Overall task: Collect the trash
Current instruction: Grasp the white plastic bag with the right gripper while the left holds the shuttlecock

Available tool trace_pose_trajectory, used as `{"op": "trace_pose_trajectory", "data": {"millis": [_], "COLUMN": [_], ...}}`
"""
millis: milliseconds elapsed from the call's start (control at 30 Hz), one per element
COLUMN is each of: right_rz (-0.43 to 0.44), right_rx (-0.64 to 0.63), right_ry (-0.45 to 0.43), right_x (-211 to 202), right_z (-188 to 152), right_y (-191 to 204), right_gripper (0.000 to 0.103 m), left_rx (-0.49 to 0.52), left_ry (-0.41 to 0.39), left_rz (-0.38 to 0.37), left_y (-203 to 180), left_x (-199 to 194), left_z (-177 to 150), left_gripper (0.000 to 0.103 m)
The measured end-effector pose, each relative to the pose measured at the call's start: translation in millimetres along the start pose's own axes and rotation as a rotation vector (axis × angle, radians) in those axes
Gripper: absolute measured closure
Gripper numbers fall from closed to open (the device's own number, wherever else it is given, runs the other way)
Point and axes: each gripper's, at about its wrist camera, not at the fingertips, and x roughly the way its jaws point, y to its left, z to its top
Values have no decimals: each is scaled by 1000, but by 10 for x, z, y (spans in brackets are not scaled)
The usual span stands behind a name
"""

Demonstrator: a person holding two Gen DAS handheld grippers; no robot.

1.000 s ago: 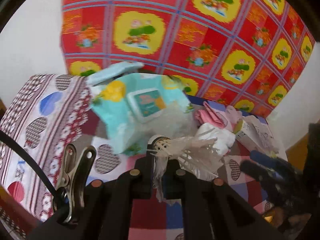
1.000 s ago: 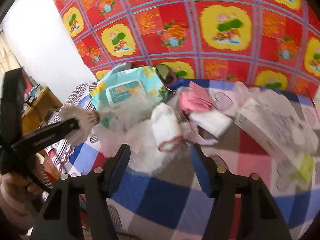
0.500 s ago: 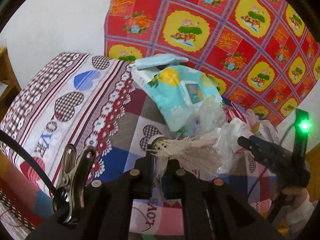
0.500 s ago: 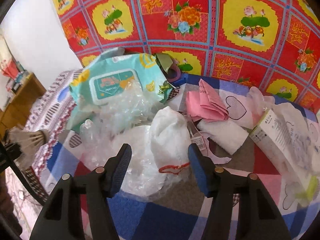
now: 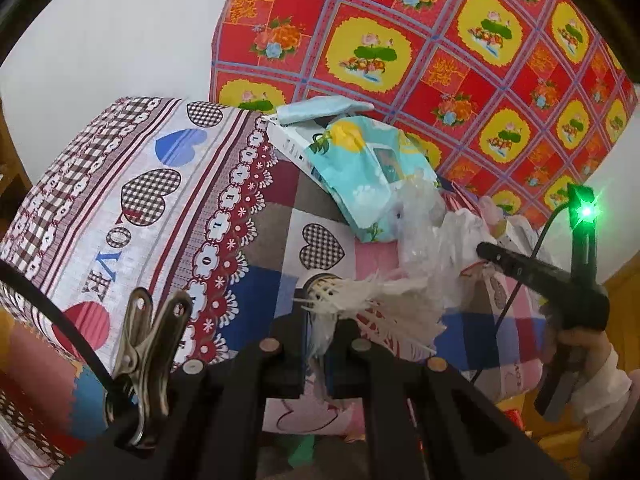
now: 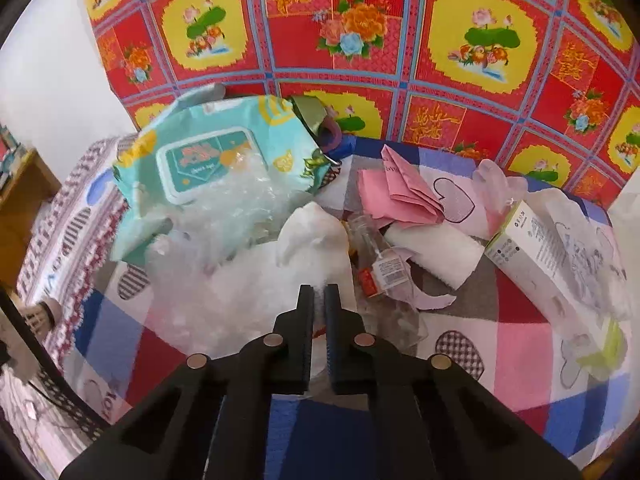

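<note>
- Shuttlecock (image 5: 352, 300) pinched in left gripper (image 5: 318, 344), fingers clenched on the feathers, cork end pointing toward 10 o'clock in the left wrist view.
- Right gripper (image 6: 318, 300) clamped shut on the near edge of a white plastic bag (image 6: 312, 240), with almost no gap showing between the jaws.
- Judged as the step in hand: lifting the bag clear of the pile while keeping the shuttlecock secure for carrying off.
- Best done by raising the bag slowly and straight up, since thin film may slip out or tear if jerked.
- Worth watching the clear crinkled plastic (image 6: 224, 216) at 10 o'clock of the bag, touching it and likely to drag along.
- Small clear bottle (image 6: 384, 268) lying just beside the bag at 3 o'clock; a sideways pull could roll it.
- Bag looks soft, white and crumpled, bunched into a lump, with a red mark near the jaws.
- Shuttlecock feathers look frayed and splayed, some bent, so a gentle steady squeeze should suffice.
- Wipes pack (image 6: 212, 160) resting behind at 11 o'clock, pink paper (image 6: 396, 192) at 1 o'clock, white box (image 6: 548, 256) at 3 o'clock, all on the patterned bedsheet (image 6: 520, 336).
</note>
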Motion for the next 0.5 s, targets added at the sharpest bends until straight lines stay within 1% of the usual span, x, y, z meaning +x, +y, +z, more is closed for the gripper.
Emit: {"op": "trace_pose_trajectory", "data": {"millis": [200, 333, 500], "right_rz": [55, 72, 82], "right_rx": [84, 113, 158], "right_ry": [-39, -76, -111], "right_x": [-223, -442, -724], "right_z": [-95, -174, -300], "right_y": [45, 98, 72], "right_gripper": [97, 97, 97], "left_rx": [41, 72, 109], "left_ry": [20, 36, 28], "left_rz": [-24, -43, -85], "left_y": [50, 34, -50], "left_x": [-40, -17, -21], "left_z": [-27, -10, 33], "left_gripper": [97, 97, 97]}}
